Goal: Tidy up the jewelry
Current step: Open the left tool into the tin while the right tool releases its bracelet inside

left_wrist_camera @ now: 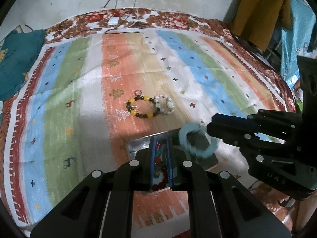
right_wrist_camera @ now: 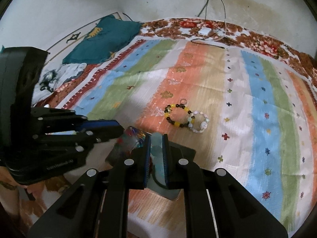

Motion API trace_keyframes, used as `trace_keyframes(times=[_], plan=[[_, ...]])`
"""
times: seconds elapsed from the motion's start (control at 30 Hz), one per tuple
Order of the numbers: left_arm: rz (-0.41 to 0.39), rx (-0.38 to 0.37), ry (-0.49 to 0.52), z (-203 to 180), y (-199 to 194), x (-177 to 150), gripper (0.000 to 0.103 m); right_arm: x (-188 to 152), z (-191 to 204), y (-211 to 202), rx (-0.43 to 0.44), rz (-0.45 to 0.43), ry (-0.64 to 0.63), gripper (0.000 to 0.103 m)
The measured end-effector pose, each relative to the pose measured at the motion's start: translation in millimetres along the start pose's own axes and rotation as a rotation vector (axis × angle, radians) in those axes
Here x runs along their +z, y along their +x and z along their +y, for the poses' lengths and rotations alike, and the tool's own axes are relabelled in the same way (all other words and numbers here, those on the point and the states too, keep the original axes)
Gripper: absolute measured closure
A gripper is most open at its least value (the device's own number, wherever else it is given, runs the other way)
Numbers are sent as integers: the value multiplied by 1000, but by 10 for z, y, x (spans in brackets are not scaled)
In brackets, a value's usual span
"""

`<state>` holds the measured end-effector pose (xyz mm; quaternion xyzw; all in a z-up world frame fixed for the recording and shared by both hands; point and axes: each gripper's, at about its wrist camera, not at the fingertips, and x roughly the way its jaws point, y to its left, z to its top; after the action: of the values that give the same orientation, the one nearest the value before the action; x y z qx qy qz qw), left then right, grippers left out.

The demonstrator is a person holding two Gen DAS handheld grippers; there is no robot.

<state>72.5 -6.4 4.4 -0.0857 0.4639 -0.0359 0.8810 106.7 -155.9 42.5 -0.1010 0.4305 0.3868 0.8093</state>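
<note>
My right gripper is shut on a light blue beaded bracelet, held just above a shallow metal box. In its own view the bracelet shows edge-on between the pads. My left gripper is shut on the box's colourful upright lid; red beads lie in the box below it. A yellow and black bead bracelet and a white bead bracelet lie touching on the striped cloth, with a small ring just behind them.
A teal cloth lies at the bed's left edge. A white charger and cables lie at the far edge by the wall. Mustard and blue garments hang at the far right.
</note>
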Motion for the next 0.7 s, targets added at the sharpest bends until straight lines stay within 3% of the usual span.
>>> trace_keyframes(times=[0.07,0.17,0.3,0.47,0.53,0.7], plan=[[-3,2,-20,52,-3,13,86,4,-37,10,-19,0,4,79],[-2,15,-36,108,7,27,82,2,-104,25,-30,6,23,75],[0,15,-48,142,20,38,71,19,-150,34,-37,2,40,62],[6,21,-67,209,53,62,61,47,-243,77,-53,11,65,54],[7,23,-86,266,75,80,53,62,-299,100,-57,17,84,51],[22,36,-124,387,171,152,48,118,-438,175,-57,35,130,46]])
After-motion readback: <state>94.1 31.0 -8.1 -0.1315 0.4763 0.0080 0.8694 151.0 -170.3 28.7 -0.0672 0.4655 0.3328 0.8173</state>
